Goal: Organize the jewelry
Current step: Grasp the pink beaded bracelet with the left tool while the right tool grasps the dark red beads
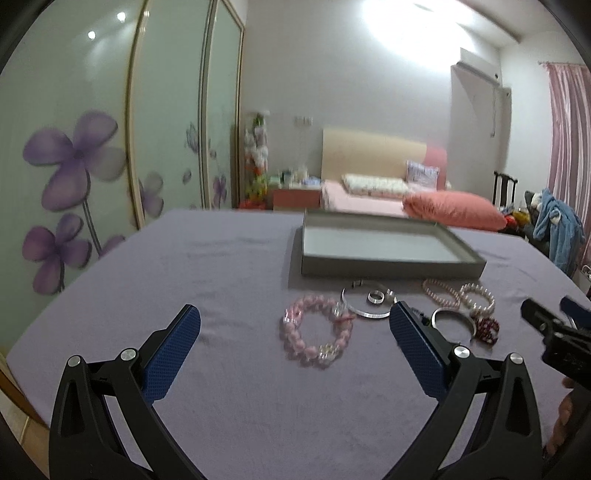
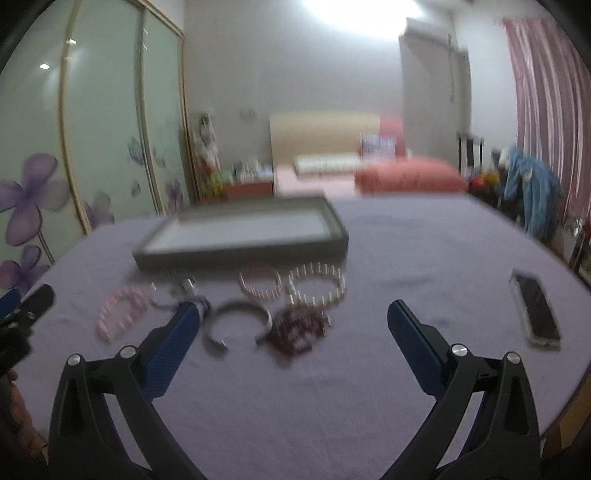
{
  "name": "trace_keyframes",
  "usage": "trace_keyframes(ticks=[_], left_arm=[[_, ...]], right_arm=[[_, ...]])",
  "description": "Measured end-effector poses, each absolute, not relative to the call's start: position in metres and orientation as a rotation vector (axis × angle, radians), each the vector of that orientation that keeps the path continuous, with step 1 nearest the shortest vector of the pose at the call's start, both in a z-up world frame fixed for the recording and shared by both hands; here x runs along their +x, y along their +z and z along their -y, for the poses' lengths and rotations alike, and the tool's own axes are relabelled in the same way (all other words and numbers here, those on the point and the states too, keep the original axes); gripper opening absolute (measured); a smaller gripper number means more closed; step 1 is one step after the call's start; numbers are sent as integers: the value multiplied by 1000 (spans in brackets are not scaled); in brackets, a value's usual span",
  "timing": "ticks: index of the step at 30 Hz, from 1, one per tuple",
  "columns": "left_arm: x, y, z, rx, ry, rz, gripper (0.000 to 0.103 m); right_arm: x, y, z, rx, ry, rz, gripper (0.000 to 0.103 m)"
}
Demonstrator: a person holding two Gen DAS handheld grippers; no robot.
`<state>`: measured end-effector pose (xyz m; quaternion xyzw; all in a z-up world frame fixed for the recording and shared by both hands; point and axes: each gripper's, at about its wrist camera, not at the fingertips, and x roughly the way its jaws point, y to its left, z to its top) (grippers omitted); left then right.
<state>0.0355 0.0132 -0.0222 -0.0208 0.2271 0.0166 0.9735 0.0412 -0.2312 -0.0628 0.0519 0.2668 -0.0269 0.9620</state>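
Our left gripper (image 1: 295, 326) and right gripper (image 2: 293, 321) both hover wide open, empty, over a soft purple tablecloth (image 1: 229, 266). Beaded bracelets (image 1: 317, 334) and metal bangles (image 2: 236, 323) sit before the flat grey tray (image 1: 388, 251); bedroom behind.

A blown-out ceiling light (image 1: 413, 29) glares at the top of both views, leaving the room dim. The right wrist view is smeared with motion blur; fisheye bending curves the wardrobe doors (image 1: 110, 129), and corners are black.

We see the right wrist view motion-blurred, bracelets (image 2: 317, 290) smeared, our left gripper (image 2: 22, 314) cut off at the edge.
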Motion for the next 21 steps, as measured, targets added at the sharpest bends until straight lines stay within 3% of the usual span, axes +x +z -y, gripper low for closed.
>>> trace_keyframes(ticks=[2, 5, 8, 17, 19, 21], left_arm=[[42, -26, -15, -43, 34, -504, 101], [52, -33, -18, -47, 31, -570, 101], [63, -39, -22, -42, 39, -626, 101], [84, -47, -26, -29, 9, -717, 101], [87, -47, -27, -19, 3, -733, 101], [93, -46, -28, -16, 4, -742, 101]], right_arm=[[53, -74, 237, 147, -36, -617, 81], [66, -90, 244, 206, -19, -738, 69], [76, -101, 248, 198, -28, -794, 64], [101, -110, 226, 48, -31, -888, 62], [105, -108, 228, 31, -34, -888, 56], [108, -107, 229, 38, -25, -886, 40]])
